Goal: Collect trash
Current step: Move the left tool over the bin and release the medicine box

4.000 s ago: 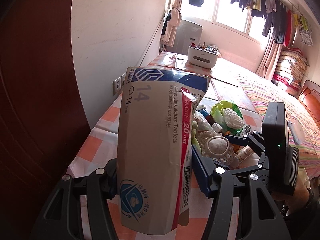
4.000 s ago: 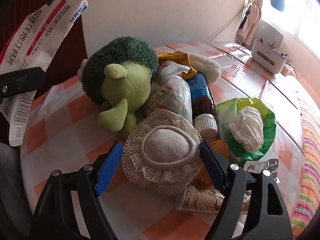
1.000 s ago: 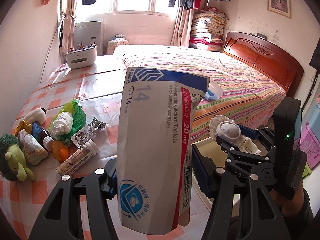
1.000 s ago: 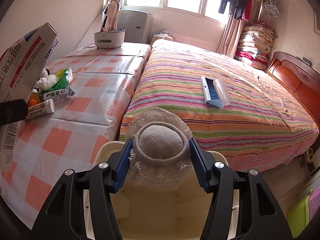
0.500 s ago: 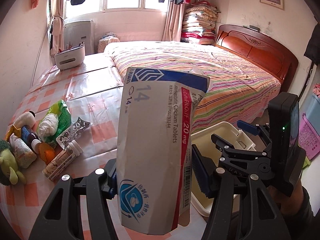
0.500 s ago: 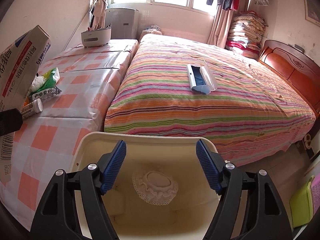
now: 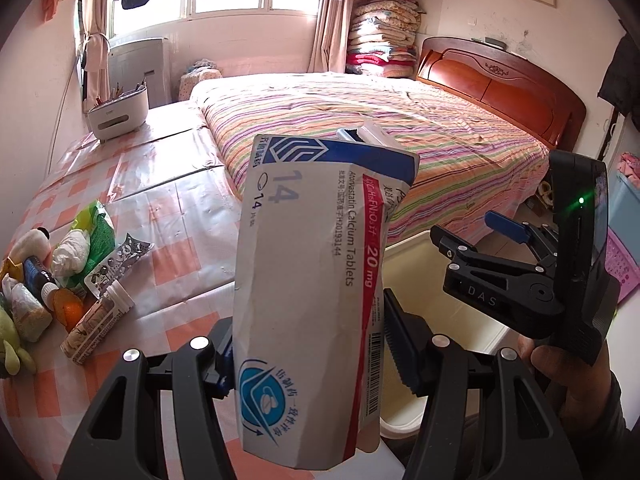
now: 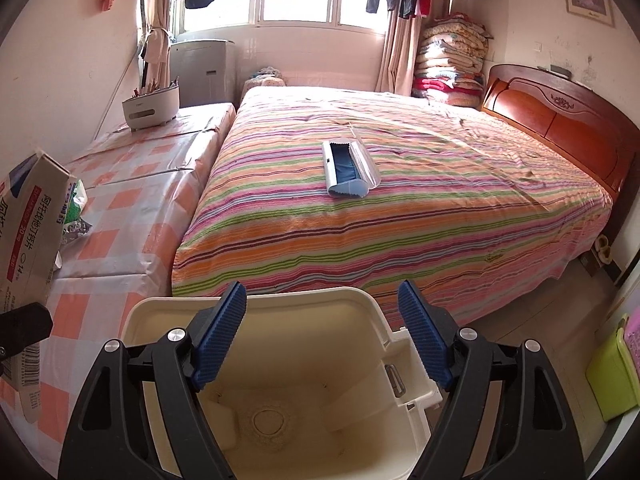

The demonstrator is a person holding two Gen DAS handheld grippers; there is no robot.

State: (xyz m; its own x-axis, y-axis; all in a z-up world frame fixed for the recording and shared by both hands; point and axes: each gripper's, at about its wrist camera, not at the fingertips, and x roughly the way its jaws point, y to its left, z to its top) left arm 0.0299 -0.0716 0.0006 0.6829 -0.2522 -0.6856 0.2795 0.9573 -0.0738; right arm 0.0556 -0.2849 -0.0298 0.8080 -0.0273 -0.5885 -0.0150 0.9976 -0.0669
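Note:
My left gripper is shut on a crumpled white medicine box and holds it upright above the table edge; the box also shows at the left of the right wrist view. My right gripper is open and empty, over the cream trash bin. A lacy round pad lies on the bin's bottom. The right gripper shows in the left wrist view, above the bin.
The checkered table holds a green bag with tissue, a foil blister, a tube, a bottle and a green plush toy. A striped bed with a glasses case stands behind the bin.
My right gripper opened and let the lacy pad fall into the bin, then rose a little. The left gripper has swung right with the box.

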